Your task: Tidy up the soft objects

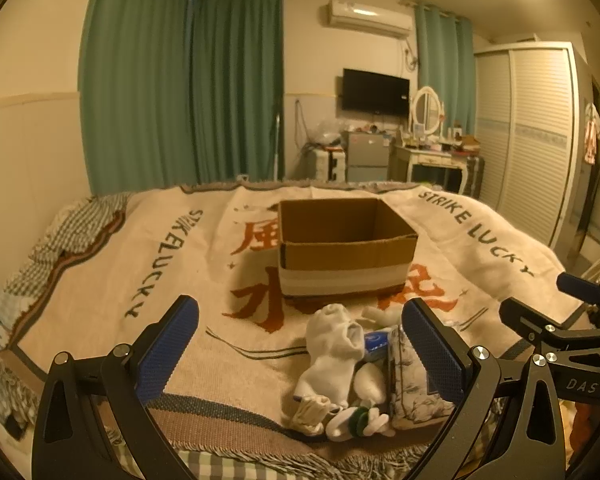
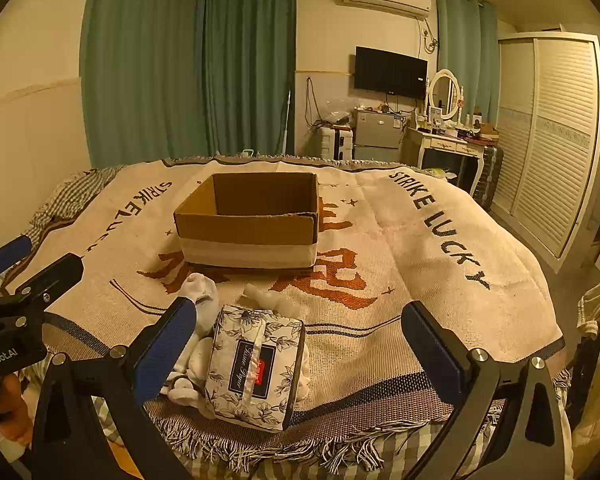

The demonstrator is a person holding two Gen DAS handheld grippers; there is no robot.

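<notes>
Two grippers hang above the near edge of a bed covered by a cream blanket (image 2: 400, 240) printed with "STRIKE LUCKY" and orange characters. The left gripper (image 1: 300, 344) has its blue-padded jaws spread wide and empty, framing a small heap of white socks (image 1: 332, 352) that lies on the blanket near its fringed hem. The right gripper (image 2: 300, 340) is likewise spread wide and holds nothing; between its fingers sits a floral-printed tissue pack (image 2: 256, 364), touching the socks on its left side. In the left wrist view the same pack (image 1: 408, 384) stands just right of the socks, against the gripper's right finger. An open cardboard box (image 2: 252, 220), banded with pale tape around its lower half, sits on the blanket beyond the heap, apart from it. Green curtains (image 2: 188, 64) hang behind the bed.
</notes>
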